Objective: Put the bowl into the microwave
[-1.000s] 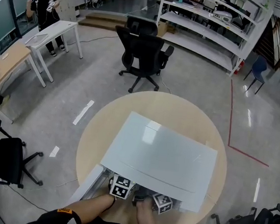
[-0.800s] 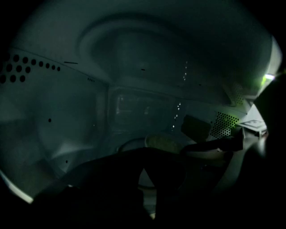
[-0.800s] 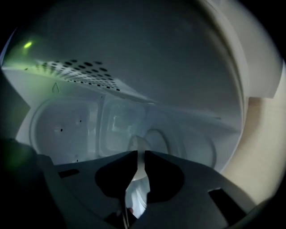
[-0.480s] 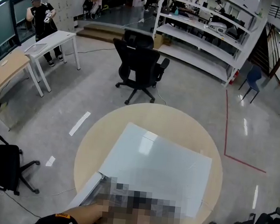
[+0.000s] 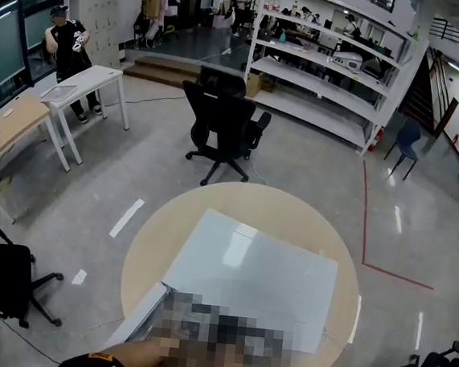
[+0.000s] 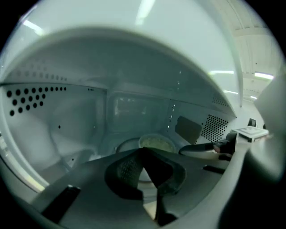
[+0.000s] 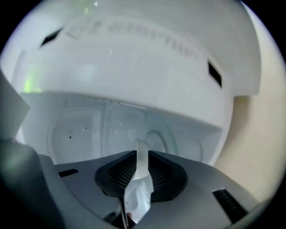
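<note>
Though my left tongs [image 6: 143, 152] are pressed together on nothing, the bowl [image 6: 156, 142] sits just past their tips inside the microwave [image 6: 67, 120], its thin white rim pinched by my right tongs [image 7: 142, 157].

White microwave [image 5: 253, 278] on round table [image 5: 292, 209]

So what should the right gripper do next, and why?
Probably open the right gripper to let go: its jaws are shut on the rim of the bowl, and the bowl is already inside the microwave.
</note>
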`<state>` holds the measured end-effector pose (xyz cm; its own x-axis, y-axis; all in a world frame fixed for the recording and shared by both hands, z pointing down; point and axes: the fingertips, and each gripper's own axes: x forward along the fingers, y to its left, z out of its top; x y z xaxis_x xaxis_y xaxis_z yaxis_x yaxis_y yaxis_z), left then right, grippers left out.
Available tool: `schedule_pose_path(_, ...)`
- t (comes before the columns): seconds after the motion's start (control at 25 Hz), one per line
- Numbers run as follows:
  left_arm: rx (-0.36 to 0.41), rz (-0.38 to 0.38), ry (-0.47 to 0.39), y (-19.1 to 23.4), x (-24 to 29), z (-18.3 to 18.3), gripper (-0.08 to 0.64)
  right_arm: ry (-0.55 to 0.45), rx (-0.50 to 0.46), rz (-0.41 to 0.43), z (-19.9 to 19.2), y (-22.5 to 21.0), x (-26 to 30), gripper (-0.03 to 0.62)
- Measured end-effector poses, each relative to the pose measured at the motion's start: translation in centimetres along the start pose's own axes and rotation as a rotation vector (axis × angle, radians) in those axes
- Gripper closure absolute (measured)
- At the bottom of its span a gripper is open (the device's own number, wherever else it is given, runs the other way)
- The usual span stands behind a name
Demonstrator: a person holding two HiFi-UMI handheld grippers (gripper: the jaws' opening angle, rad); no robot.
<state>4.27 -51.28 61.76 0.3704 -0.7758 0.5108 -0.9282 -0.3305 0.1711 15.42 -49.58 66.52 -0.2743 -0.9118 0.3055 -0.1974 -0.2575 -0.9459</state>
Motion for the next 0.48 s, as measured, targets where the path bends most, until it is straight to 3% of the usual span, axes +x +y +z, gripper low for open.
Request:
schedule_pose_path(0.32, -0.012, 0.02, -0.007, -1.4, -1.9, -0.6, 0.514, 0.016, -0.008, -0.011, -0.1, -0.6, -3.4, 0.526)
schedule_pose_path(0.48, -0.024, 0.031, -0.005, -2.1, -3.7, -1.3, 0.514, 0.088, -0.12, 0.013, -1.2, -0.1, -6.0, 0.528)
